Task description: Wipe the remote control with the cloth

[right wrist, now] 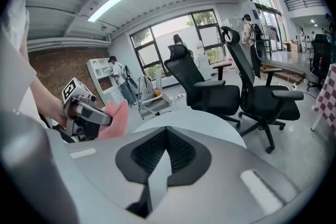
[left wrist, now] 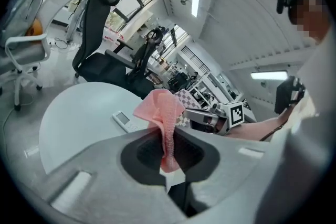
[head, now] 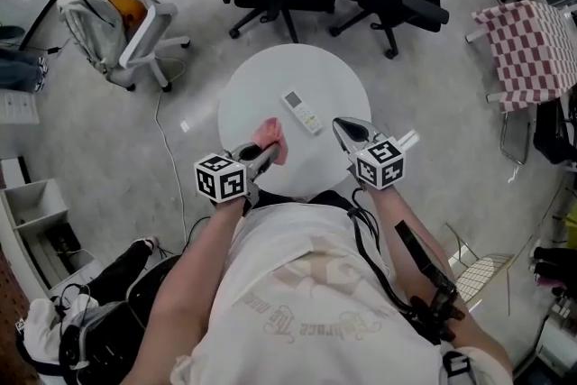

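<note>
Lying flat, remote control (head: 302, 112) — long axis upper-left to lower-right

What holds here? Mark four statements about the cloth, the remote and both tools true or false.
1. The left tool is shut on the pink cloth. True.
2. The right tool holds the remote control. False: it is shut on nothing.
3. The remote control lies on the round white table. True.
4. The pink cloth is draped over the remote control. False: it is in the left tool, apart from the remote control.
</note>
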A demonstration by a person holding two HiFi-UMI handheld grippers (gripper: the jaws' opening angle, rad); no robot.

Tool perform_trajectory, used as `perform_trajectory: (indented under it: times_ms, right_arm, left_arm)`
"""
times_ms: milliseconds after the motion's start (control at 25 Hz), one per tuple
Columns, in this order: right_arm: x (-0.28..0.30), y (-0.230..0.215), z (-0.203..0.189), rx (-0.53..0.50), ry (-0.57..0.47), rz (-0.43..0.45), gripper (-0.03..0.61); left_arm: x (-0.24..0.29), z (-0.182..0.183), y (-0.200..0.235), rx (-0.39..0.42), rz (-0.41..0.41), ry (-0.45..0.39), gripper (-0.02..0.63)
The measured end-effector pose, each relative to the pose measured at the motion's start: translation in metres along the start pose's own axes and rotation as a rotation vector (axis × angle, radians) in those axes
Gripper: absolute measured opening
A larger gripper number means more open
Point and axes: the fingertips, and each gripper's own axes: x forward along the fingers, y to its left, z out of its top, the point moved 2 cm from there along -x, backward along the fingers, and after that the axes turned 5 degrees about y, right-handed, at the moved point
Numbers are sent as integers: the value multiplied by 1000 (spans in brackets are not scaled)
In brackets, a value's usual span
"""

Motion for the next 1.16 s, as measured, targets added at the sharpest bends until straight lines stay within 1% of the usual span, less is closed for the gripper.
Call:
perform_trajectory:
  times_ms: [120,240,400,600,800,880,1160]
  right_arm:
    - [-15,11,4,-40,-41,20,6]
    - [-25,19,5,-63,-71,31,6]
    - [-36,21,1,-65,-93,36,6]
    - [-39,17,-8,-58,-99,36,6]
    - [-45,25,8,-57,-97,45,6]
    - [-44,26,7,-57,-98,50,6]
    - [-83,17,-2,-61,-112,69,6]
  left_arm:
    - [-1,-1,-7,52,27,-8,21]
    - [-2,0,-14,79,43,-26,21]
    - [-2,-4,-23,102,57,-35,21]
    - [-1,-8,-25,106,74,-52,21]
    - [-8,0,-30,91,82,-47,21]
    - [-6,-1,-30,94,83,-43,21]
    - [10,-7,-72,114,106,-46,21]
